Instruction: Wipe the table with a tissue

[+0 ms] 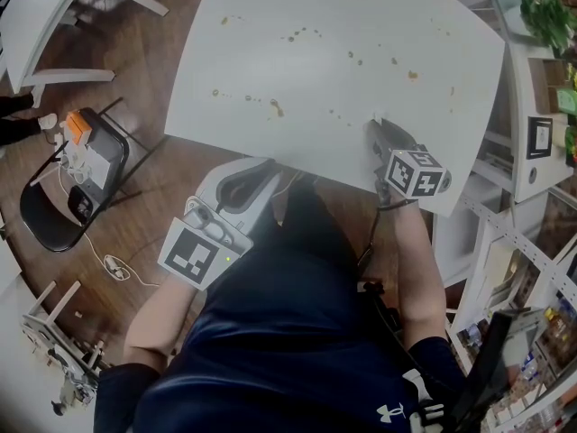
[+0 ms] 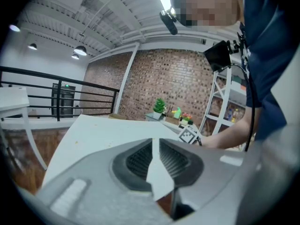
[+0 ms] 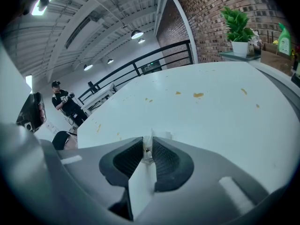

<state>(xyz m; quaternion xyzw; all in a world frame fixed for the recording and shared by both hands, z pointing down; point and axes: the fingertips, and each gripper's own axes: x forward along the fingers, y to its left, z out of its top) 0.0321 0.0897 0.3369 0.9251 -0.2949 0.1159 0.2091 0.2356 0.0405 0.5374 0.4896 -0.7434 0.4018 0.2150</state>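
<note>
At the near edge of the stain-spotted white worktop [image 1: 315, 70], the head view places the right gripper [image 1: 379, 130]. Only that gripper's own view reveals its fingers pinching a scrap of white tissue [image 3: 158, 136]. The left gripper [image 2: 153, 146] hangs off the worktop, its fingers pressed together on nothing.

Head view: high overhead, facing steeply down on the table [image 1: 343, 70]
Left gripper view: low, off the table's near edge, facing across it to the brick wall [image 2: 164, 83]
Right gripper view: close over the tabletop, facing the railing [image 3: 154, 59]
Shared: spotted tabletop, all views; right gripper's marker cube [image 2: 188, 135], head and left views
</note>
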